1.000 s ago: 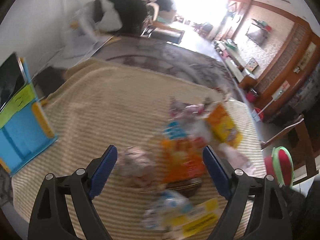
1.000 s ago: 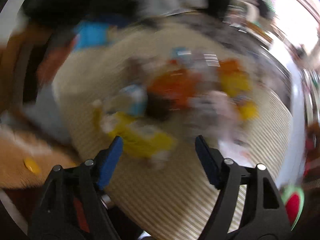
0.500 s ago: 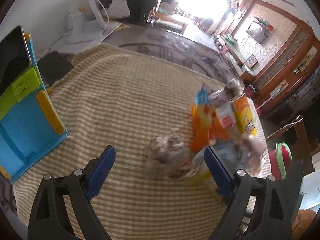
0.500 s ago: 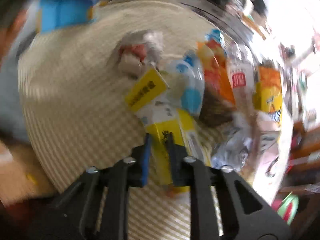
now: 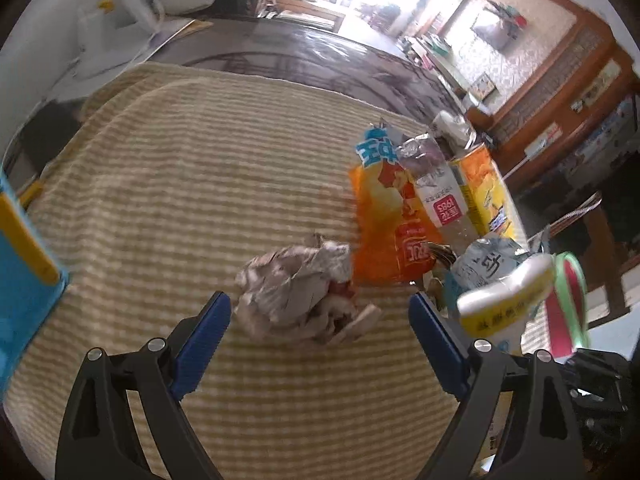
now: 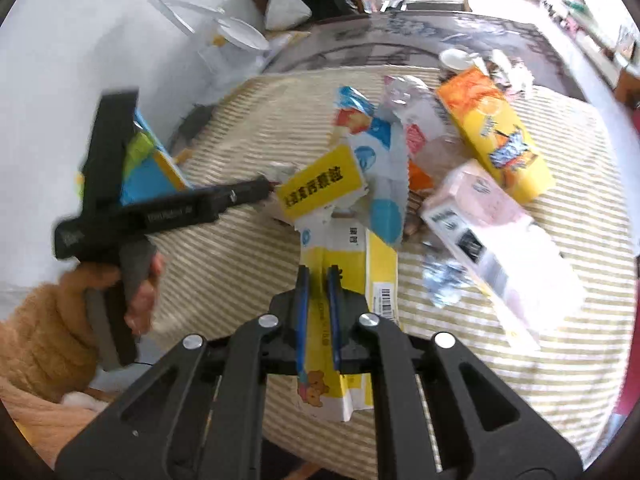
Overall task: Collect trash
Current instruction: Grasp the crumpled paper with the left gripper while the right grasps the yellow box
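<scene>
Right gripper [image 6: 319,276]: clamped on flattened yellow-white carton [image 6: 340,276], near edge of striped cloth [image 5: 168,184]. Left gripper [image 5: 320,312]: jaws wide, astride crumpled paper wad [image 5: 298,292], nothing gripped. Farther right: orange snack bag [image 5: 386,220], yellow juice box [image 5: 482,188].

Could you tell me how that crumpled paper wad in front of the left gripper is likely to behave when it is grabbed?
The crumpled paper wad looks loosely creased, so it will probably crush between the pads. It seems light for its bulk. Lying on the ribbed striped cloth, it should hardly roll.
</scene>
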Available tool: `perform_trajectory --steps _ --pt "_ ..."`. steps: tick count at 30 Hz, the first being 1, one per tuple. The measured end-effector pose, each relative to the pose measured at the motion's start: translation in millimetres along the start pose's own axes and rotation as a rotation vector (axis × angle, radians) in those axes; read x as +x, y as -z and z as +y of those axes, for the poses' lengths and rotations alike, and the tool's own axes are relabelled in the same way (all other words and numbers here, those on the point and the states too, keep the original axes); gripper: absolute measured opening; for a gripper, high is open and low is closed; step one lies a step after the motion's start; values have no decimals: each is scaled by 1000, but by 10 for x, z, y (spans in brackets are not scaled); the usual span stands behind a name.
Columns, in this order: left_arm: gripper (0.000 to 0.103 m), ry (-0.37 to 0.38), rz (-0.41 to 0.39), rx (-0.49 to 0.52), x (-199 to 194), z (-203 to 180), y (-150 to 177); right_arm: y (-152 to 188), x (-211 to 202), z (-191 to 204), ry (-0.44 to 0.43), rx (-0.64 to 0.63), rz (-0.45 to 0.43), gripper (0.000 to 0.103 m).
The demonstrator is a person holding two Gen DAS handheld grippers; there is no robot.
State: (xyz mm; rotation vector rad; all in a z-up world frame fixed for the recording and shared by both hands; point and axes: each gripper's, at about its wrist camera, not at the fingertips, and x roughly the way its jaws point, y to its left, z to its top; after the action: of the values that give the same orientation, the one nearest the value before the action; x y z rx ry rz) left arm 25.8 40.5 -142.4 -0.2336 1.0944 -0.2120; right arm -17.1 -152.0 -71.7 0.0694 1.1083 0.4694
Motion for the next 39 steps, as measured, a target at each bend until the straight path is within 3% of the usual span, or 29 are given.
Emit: perform_trajectory --steps 5,9,14,18,20,22,23,26,33,39 --pt "86 -36 39 6 204 9 -41 252 97 30 2 11 30 14" --pt "85 -32 59 -27 260 89 -42 332 168 -59 -20 81 44 36" --pt "86 -29 7 -24 92 127 -83 321 248 -63 -25 123 42 64" --pt "86 -37 17 -41 120 184 -78 271 529 138 -33 68 94 69" --pt "86 -34 16 -54 128 214 -73 298 696 233 11 28 122 69" --pt "86 -38 17 -47 118 201 -63 329 782 308 90 -25 137 63" --pt "86 -37 15 -43 111 205 -59 332 775 350 114 -69 131 51" --pt "86 -40 4 -20 91 188 -64 305 662 431 56 -99 122 16" --pt "84 -63 26 21 225 119 -137 397 377 456 28 -117 106 12" --pt "46 -15 59 -13 294 118 -132 355 -117 435 -39 -97 -20 7"
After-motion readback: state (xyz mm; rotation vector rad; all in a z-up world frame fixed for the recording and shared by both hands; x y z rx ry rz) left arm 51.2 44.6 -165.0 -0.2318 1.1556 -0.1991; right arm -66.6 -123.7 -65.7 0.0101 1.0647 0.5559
